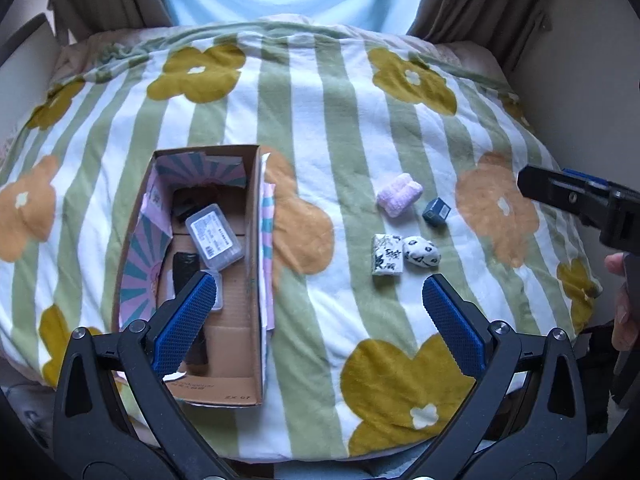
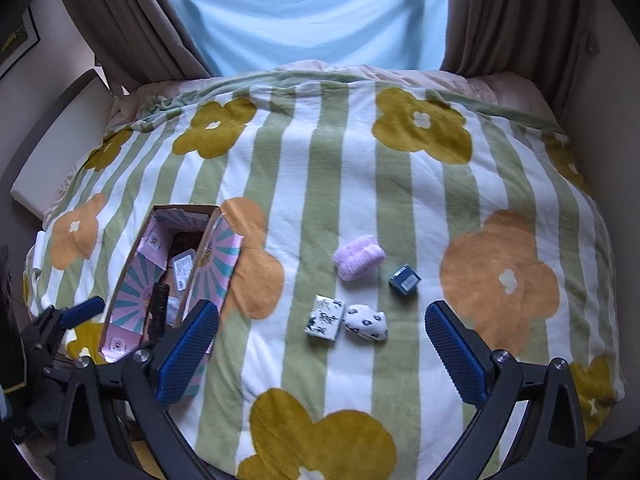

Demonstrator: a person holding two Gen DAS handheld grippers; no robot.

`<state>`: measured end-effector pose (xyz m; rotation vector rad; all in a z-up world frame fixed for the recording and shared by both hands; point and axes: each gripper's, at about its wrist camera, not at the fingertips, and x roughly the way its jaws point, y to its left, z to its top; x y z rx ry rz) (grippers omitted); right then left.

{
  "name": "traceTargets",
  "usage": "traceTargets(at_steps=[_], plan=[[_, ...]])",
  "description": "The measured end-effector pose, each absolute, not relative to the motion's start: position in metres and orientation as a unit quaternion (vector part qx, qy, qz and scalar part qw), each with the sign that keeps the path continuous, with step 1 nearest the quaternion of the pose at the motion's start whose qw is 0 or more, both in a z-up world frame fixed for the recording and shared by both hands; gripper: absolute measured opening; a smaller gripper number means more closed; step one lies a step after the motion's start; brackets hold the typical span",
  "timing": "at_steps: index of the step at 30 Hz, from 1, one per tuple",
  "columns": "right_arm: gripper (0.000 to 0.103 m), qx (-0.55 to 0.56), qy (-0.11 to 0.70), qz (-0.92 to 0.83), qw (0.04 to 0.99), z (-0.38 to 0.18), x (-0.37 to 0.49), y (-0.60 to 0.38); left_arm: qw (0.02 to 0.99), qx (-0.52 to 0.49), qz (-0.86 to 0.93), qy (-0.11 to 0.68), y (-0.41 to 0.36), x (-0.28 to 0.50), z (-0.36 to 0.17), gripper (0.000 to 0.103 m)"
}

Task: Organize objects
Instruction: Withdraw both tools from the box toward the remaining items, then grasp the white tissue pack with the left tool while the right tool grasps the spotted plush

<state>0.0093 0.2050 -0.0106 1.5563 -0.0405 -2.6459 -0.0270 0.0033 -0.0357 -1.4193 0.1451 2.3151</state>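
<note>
A cardboard box [image 1: 253, 240] [image 2: 185, 208] with a pink and teal lining stands open on the striped flower blanket [image 1: 320, 140]. In it lie a clear plastic case [image 1: 216, 236] and some black items. To its right, on the blanket, lie a pink fluffy roll [image 1: 399, 194] [image 2: 359, 258], a small blue box [image 1: 437, 211] [image 2: 405, 279], a white black-patterned packet [image 1: 387, 255] [image 2: 325, 317] and a spotted white pouch [image 1: 421, 252] [image 2: 366, 322]. My left gripper [image 1: 316, 296] [image 2: 82, 310] is open and empty, with its left finger over the box. My right gripper [image 2: 322, 312] [image 1: 534, 184] hangs open and empty, short of the packet and pouch.
Brown curtains [image 2: 132, 32] flank a pale blue sheer [image 2: 304, 12] behind the bed. A white board [image 2: 52, 152] leans along the bed's left side. A hand [image 1: 624, 300] shows at the right edge of the left wrist view. The blanket's far half [image 2: 320, 160] is bare.
</note>
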Motion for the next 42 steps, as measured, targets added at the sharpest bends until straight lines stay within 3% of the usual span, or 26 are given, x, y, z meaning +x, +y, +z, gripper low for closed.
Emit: traceTargets(at_steps=[13, 24, 31, 42], plan=[[0.103, 0.493, -0.037, -0.869, 0.028, -0.016, 0.051, 0.264, 0.257, -0.510, 0.815, 0.099, 0.061, -0.009, -0.039, 0.103], [0.103, 0.492, 0.016, -0.865, 0.096, -0.032, 0.043, 0.277, 0.290, -0.516, 0.796, 0.125, 0.081, -0.015, -0.051, 0.103], [0.103, 0.503, 0.055, -0.849, 0.155, -0.082, 0.022, 0.277, 0.314, -0.529, 0.770, 0.170, 0.106, -0.035, -0.089, 0.103], [0.097, 0.515, 0.089, -0.819, 0.237, -0.191, -0.026, 0.278, 0.401, -0.488, 0.699, 0.335, 0.173, -0.059, -0.193, 0.103]])
